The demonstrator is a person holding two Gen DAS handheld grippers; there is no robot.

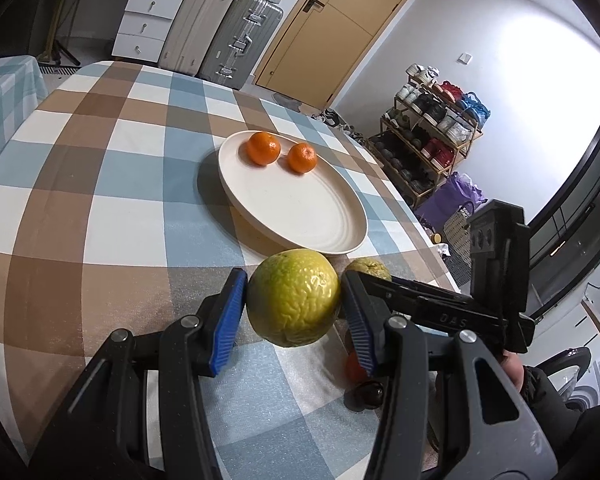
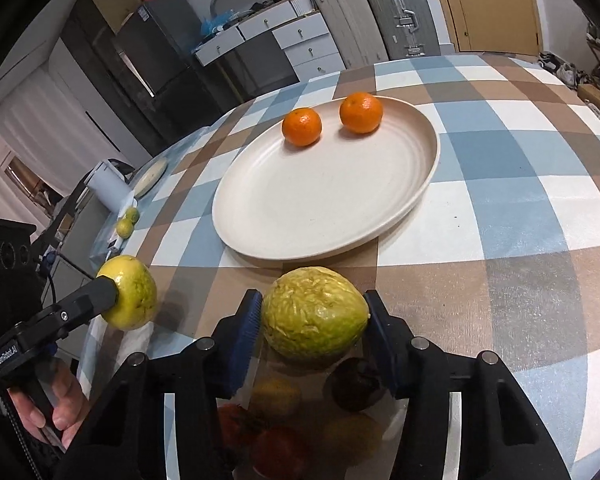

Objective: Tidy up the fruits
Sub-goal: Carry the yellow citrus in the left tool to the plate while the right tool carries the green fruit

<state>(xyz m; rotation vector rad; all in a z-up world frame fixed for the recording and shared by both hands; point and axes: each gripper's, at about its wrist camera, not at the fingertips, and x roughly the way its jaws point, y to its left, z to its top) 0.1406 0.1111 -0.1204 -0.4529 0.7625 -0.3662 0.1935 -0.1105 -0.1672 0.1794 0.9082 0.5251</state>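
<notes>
A white plate lies on the checked tablecloth with two oranges at its far side. My left gripper is shut on a yellow-green citrus fruit, held just above the cloth before the plate; the right wrist view shows this gripper and fruit at the left. My right gripper is shut on a wrinkled yellow-green fruit, its blue pads against both sides. That fruit peeks out behind the left gripper's right finger.
Below the right gripper lie blurred loose fruits, a dark one, a yellow one and a red one. A side table at the left holds two small green fruits. Suitcases, drawers and a shoe rack stand beyond the table.
</notes>
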